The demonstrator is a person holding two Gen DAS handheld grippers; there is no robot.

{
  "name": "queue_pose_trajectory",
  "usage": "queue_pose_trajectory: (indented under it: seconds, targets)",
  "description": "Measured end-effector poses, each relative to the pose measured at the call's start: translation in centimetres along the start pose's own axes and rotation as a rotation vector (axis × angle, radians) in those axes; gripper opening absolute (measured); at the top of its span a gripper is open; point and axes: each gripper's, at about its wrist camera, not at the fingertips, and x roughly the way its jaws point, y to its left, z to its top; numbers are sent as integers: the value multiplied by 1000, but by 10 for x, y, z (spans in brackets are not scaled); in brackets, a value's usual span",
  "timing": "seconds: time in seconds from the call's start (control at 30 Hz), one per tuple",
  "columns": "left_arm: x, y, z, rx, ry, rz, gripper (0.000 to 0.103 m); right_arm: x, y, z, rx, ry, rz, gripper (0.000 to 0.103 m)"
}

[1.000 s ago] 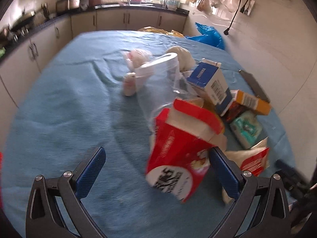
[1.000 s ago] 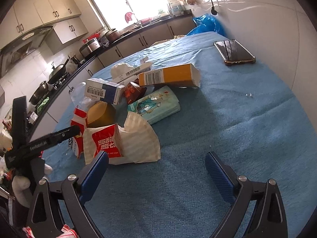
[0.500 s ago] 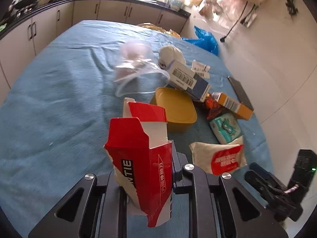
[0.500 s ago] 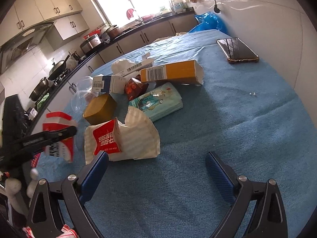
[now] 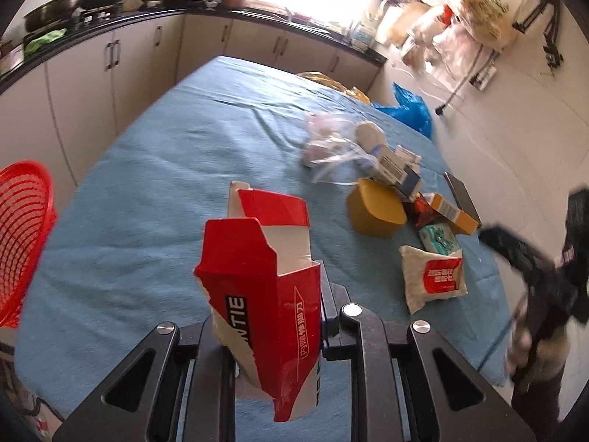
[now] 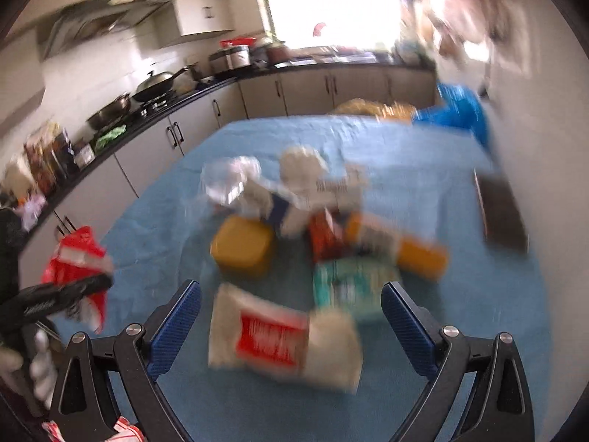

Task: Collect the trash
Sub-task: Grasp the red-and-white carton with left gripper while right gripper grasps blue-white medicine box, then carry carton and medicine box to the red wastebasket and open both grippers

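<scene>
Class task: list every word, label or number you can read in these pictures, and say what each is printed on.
"NTIE": black panel on the torn red carton in the left claw; its first letters are hidden.
White vertical characters on the carton: too small.
Red-labelled white packet, barcoded boxes: unreadable.
Right wrist view: blurred.

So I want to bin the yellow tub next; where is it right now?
In the left wrist view the yellow tub sits upside down right of centre on the blue cloth, just in front of the blue-and-white carton, left of the orange box.

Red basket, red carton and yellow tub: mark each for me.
red basket (image 5: 22, 235), left wrist view, on its mesh wall.
red carton (image 5: 265, 316), left wrist view, on its front face.
yellow tub (image 5: 373, 211), left wrist view, on its top.
</scene>
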Motion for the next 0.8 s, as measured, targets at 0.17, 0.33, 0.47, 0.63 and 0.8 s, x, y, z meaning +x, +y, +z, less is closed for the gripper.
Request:
queue_pose_trajectory:
  seconds: [0.17, 0.33, 0.47, 0.63, 0.8]
  targets:
    - [-17, 21, -2, -30, -29, 38, 20, 55, 25, 38, -138, 53, -25, 96]
    - [-36, 46, -1, -64, -55, 68, 20, 109, 39, 48, -231, 144, -49, 87]
    - [-54, 69, 2, -111, -88, 88, 20, 134, 46, 46, -280, 188, -107, 69]
    - [-75, 99, 1, -166, -129, 109, 20, 127, 40, 49, -244, 183, -119, 38]
    - [-95, 129, -2, -213, -179, 148, 20, 92, 35, 58, -170, 135, -122, 38]
